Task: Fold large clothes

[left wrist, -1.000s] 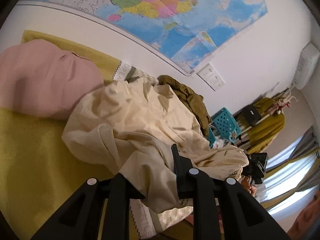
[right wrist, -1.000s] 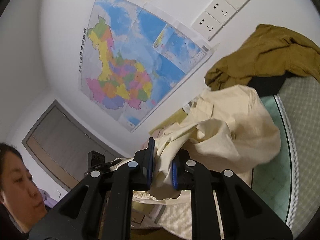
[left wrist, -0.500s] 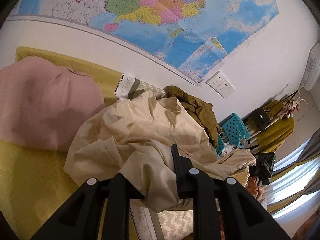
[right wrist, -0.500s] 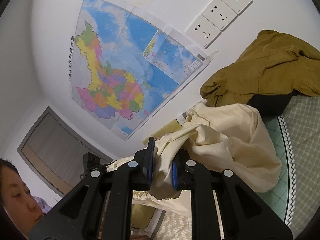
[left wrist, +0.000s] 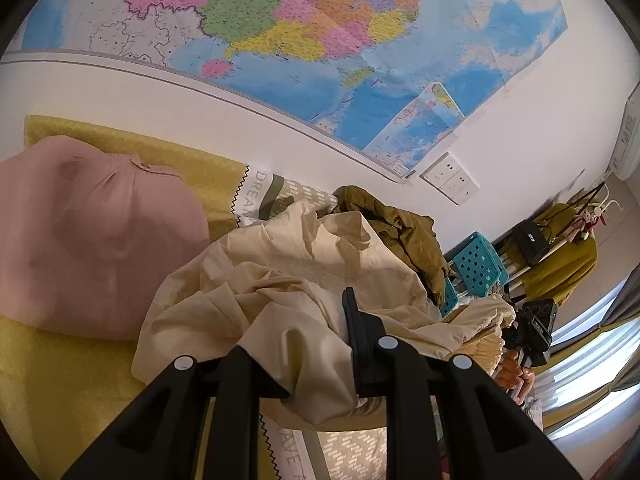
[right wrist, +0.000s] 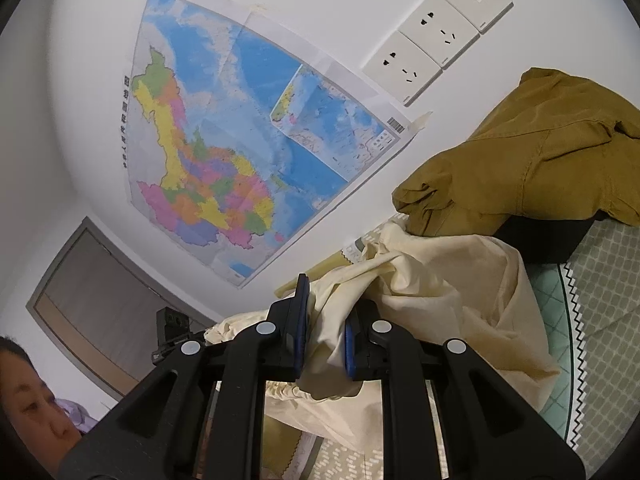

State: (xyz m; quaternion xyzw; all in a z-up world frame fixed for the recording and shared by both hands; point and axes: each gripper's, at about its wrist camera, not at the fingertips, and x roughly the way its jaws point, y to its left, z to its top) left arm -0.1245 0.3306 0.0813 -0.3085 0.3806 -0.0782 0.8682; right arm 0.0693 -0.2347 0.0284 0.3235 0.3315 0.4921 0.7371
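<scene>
A large cream garment (left wrist: 304,272) lies crumpled on the bed, lifted at two places. My left gripper (left wrist: 304,344) is shut on a bunch of its cloth, which drapes over and hides one finger. My right gripper (right wrist: 326,320) is shut on another fold of the cream garment (right wrist: 448,292), pinched between its blue pads. In the left wrist view the right gripper (left wrist: 528,332) shows far right, held by a hand, with cream cloth stretched toward it. In the right wrist view the left gripper (right wrist: 172,328) shows at the left.
A pink garment (left wrist: 92,236) lies on the yellow bedspread (left wrist: 60,392) at left. An olive-brown garment (left wrist: 404,236) is heaped behind the cream one, also in the right wrist view (right wrist: 532,164). A wall map (left wrist: 320,40), sockets (right wrist: 432,36), teal baskets (left wrist: 476,268) stand behind.
Both grippers have tilted and lifted a little with the cream garment still gripped; more of the wall and map shows. The cloth between them has shifted slightly.
</scene>
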